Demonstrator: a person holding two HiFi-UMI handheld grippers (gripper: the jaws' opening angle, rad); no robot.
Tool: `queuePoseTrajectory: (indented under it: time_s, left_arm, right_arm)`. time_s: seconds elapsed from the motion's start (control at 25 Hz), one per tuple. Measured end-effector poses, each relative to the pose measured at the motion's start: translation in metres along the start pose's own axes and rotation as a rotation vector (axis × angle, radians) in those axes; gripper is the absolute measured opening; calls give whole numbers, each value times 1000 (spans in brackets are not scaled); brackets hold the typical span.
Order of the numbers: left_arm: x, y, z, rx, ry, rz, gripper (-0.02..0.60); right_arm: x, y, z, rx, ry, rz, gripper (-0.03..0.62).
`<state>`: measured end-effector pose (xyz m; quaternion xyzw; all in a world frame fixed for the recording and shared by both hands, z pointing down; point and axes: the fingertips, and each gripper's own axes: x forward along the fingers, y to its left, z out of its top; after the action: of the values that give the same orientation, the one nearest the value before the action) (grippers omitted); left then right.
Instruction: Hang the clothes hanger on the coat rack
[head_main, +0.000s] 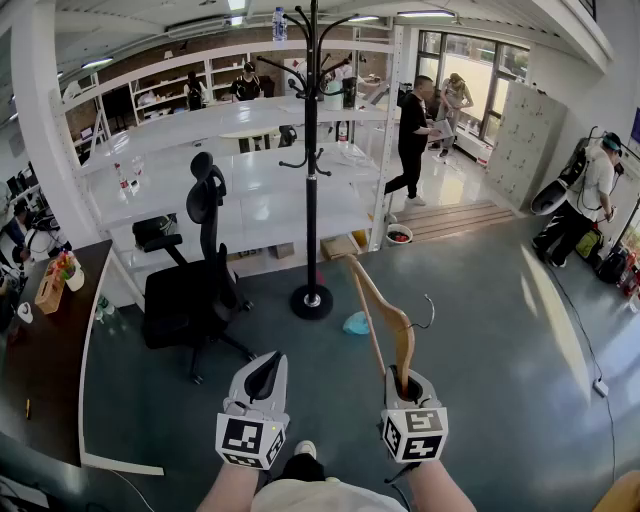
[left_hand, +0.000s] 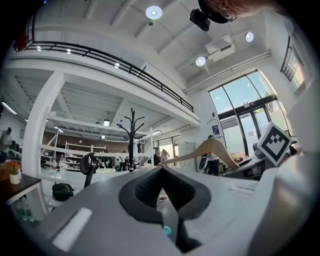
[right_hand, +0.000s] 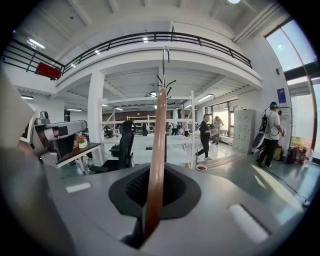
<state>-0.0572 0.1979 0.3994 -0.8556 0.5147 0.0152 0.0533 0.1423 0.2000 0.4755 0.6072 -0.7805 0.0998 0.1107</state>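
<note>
The black coat rack (head_main: 311, 150) stands on the grey floor ahead of me, its round base (head_main: 312, 301) near the white shelves. My right gripper (head_main: 405, 383) is shut on one arm of a wooden clothes hanger (head_main: 378, 305), which rises up and left with its metal hook (head_main: 430, 316) to the right. In the right gripper view the hanger (right_hand: 157, 150) runs straight up between the jaws, its hook (right_hand: 165, 56) on top and the rack (right_hand: 168, 82) partly hidden behind it. My left gripper (head_main: 264, 378) is shut and holds nothing. The left gripper view shows the rack (left_hand: 131, 134) far off and the hanger (left_hand: 212, 147) to the right.
A black office chair (head_main: 195, 290) stands left of the rack. A dark desk (head_main: 50, 340) with a white edge runs along the left. White shelving (head_main: 240, 195) is behind the rack, and a teal object (head_main: 356, 323) lies by its base. A person (head_main: 412, 140) walks at the back; another (head_main: 585, 205) stands at the right.
</note>
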Motion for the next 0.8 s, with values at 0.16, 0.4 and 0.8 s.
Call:
queuePoseTrajectory:
  time_s: [0.16,0.4,0.8]
  left_arm:
    - [1,3,-3,-6,3,1,0]
    - [0,4,-5,-10,8,9,0]
    - [12,16,-15,-19,22,16,0]
  right_arm:
    - [4,2,-3,1,8,4,27]
    - [5,2,-4,-3,14,10,28]
    - [25,-1,-7,27,31,17,28]
